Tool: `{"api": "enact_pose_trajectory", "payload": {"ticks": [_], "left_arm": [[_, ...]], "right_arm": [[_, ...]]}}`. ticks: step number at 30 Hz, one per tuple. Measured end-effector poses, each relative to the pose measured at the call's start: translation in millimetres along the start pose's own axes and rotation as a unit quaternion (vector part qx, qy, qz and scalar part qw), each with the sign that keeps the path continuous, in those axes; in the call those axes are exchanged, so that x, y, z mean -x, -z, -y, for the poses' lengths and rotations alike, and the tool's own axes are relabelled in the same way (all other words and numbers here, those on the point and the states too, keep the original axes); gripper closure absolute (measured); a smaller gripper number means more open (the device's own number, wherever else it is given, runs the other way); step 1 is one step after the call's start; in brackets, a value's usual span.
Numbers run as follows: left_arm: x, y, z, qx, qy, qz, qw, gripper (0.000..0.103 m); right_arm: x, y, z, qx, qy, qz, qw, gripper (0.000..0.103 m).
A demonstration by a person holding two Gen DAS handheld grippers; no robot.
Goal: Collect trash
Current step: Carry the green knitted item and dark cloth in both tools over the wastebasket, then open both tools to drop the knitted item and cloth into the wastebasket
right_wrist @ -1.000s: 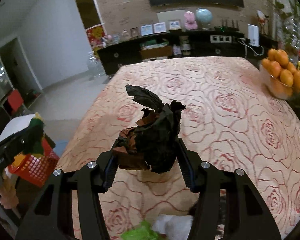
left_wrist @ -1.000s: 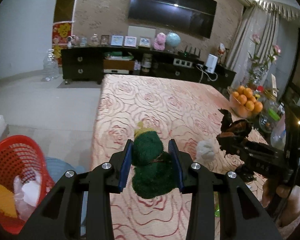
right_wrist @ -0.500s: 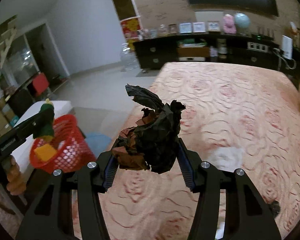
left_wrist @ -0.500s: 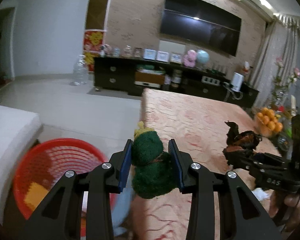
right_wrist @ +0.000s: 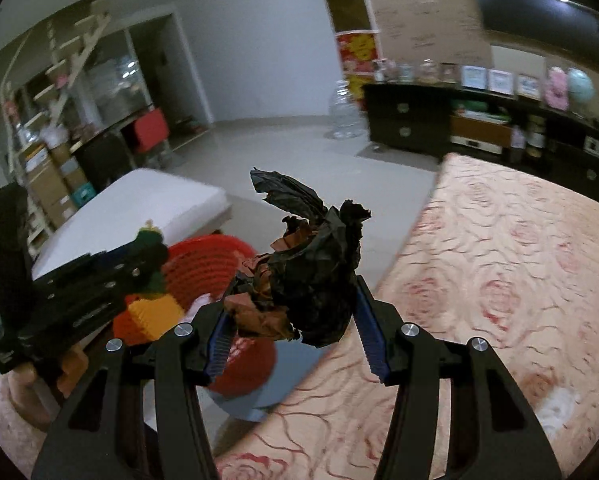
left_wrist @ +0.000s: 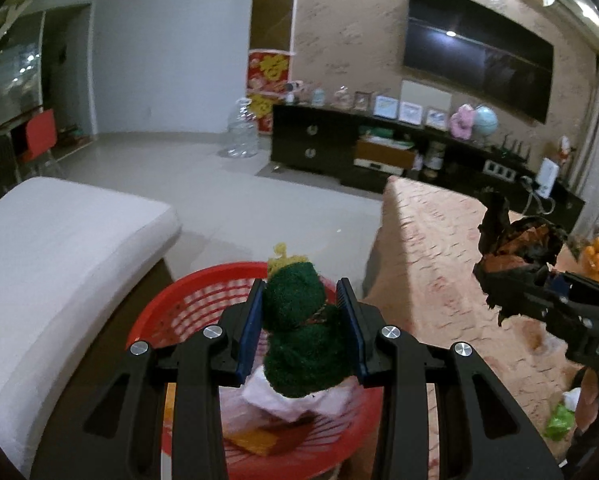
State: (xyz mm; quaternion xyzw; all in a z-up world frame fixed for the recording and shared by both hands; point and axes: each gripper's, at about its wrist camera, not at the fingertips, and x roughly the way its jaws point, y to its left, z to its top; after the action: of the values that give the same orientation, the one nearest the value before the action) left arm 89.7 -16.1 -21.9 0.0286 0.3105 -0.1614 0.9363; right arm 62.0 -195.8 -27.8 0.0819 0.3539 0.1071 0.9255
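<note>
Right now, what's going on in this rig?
Trash collection, mid-drop-off. The left gripper is shut on a green scouring pad, held over the red basket, which already has scraps in it. The right gripper is shut on a crumpled black and brown wrapper, over the edge of the rose-patterned table beside the basket. Nothing released yet.

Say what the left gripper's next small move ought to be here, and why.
Probably open the left gripper and let go. It is shut on the green scrubber, which in the left wrist view hangs over the red basket, where other scraps already lie. The right gripper, shut on the dark crumpled wrapper, seems off to the side of the basket, so it would follow.
</note>
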Motion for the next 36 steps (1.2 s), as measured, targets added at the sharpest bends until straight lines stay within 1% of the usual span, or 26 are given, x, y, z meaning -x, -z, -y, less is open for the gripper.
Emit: {"api": "enact_pose_trajectory", "payload": {"ticks": [3, 9, 13, 16, 18, 21, 22, 23, 24, 26, 30, 32, 36], "left_arm": [[-6, 5, -11, 0.004, -0.016, -0.012, 0.9998, 0.068], [-12, 10, -32, 0.02, -0.033, -0.035, 0.9986, 0.068], [-14, 11, -38, 0.024, -0.041, -0.043, 0.9979, 0.068], [-16, 13, -43, 0.028, -0.046, -0.05, 0.9973, 0.068], [-17, 14, -45, 0.031, -0.045, -0.054, 0.997, 0.068], [-19, 13, -45, 0.034, -0.043, -0.056, 0.9969, 0.066], [-19, 13, -45, 0.036, -0.043, -0.056, 0.9968, 0.064], [-20, 12, -45, 0.04, -0.043, -0.057, 0.9966, 0.062], [-20, 12, -46, 0.044, -0.044, -0.056, 0.9965, 0.06], [-19, 12, -50, 0.052, -0.046, -0.053, 0.9961, 0.053], [-16, 11, -52, 0.055, -0.047, -0.047, 0.9963, 0.047], [-15, 10, -52, 0.059, -0.047, -0.045, 0.9961, 0.041], [-13, 8, -57, 0.07, -0.047, -0.042, 0.9955, 0.035]], "right_arm": [[-17, 1, -10, 0.007, -0.016, -0.02, 1.0, 0.05], [-38, 0, -41, 0.028, -0.05, -0.036, 0.998, 0.049], [-51, 3, -57, 0.04, -0.06, -0.049, 0.996, 0.049], [-61, 7, -61, 0.045, -0.061, -0.061, 0.995, 0.048], [-65, 9, -62, 0.048, -0.06, -0.066, 0.995, 0.046], [-67, 10, -61, 0.045, -0.059, -0.068, 0.995, 0.038], [-67, 10, -60, 0.04, -0.061, -0.067, 0.995, 0.033], [-68, 11, -60, 0.035, -0.062, -0.065, 0.995, 0.03], [-68, 10, -58, 0.032, -0.062, -0.064, 0.995, 0.03], [-67, 10, -55, 0.028, -0.063, -0.064, 0.996, 0.029], [-67, 11, -52, 0.025, -0.065, -0.066, 0.995, 0.029], [-66, 11, -52, 0.025, -0.066, -0.067, 0.995, 0.029], [-61, 12, -47, 0.022, -0.058, -0.061, 0.996, 0.029]]}}
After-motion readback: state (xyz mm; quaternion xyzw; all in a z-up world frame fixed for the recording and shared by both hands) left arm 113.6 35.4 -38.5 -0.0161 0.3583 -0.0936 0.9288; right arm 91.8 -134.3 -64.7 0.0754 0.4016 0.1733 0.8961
